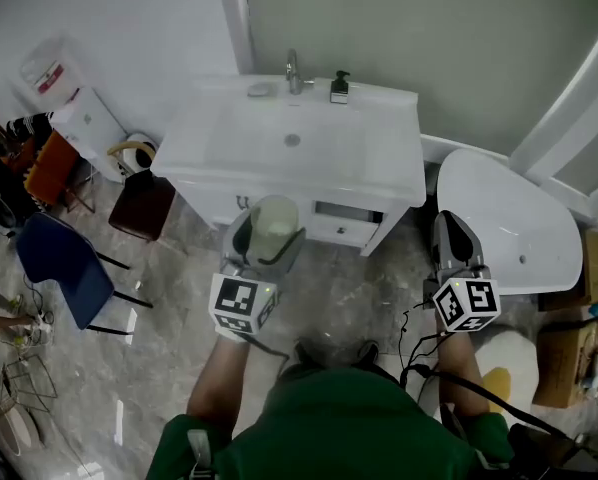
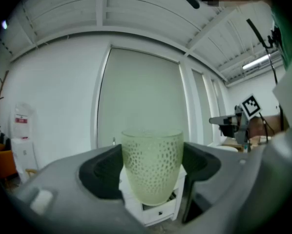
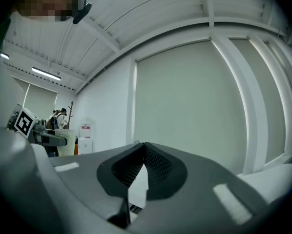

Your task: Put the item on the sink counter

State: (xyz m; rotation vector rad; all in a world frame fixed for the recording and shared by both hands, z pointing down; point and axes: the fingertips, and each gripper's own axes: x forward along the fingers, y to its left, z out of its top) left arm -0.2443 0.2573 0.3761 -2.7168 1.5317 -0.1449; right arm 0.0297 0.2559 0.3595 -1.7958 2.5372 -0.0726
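A pale green dimpled cup [image 1: 273,227] stands upright between the jaws of my left gripper [image 1: 267,236], which is shut on it in front of the white sink counter [image 1: 379,173]. The left gripper view shows the cup [image 2: 152,165] held at both sides by the dark pads [image 2: 103,172]. My right gripper [image 1: 451,240] is shut with nothing in it, its pads [image 3: 158,167] meeting at the tips. It hovers to the right of the cabinet, over the floor. The counter carries a tap [image 1: 293,71] and a soap dispenser [image 1: 339,87] at the back.
A white toilet [image 1: 514,223] stands to the right of the sink cabinet. A dark red stool [image 1: 142,204] and a blue chair [image 1: 65,264] are at the left on the marble floor. An open drawer [image 1: 347,220] shows under the counter. Boxes [image 1: 569,353] sit far right.
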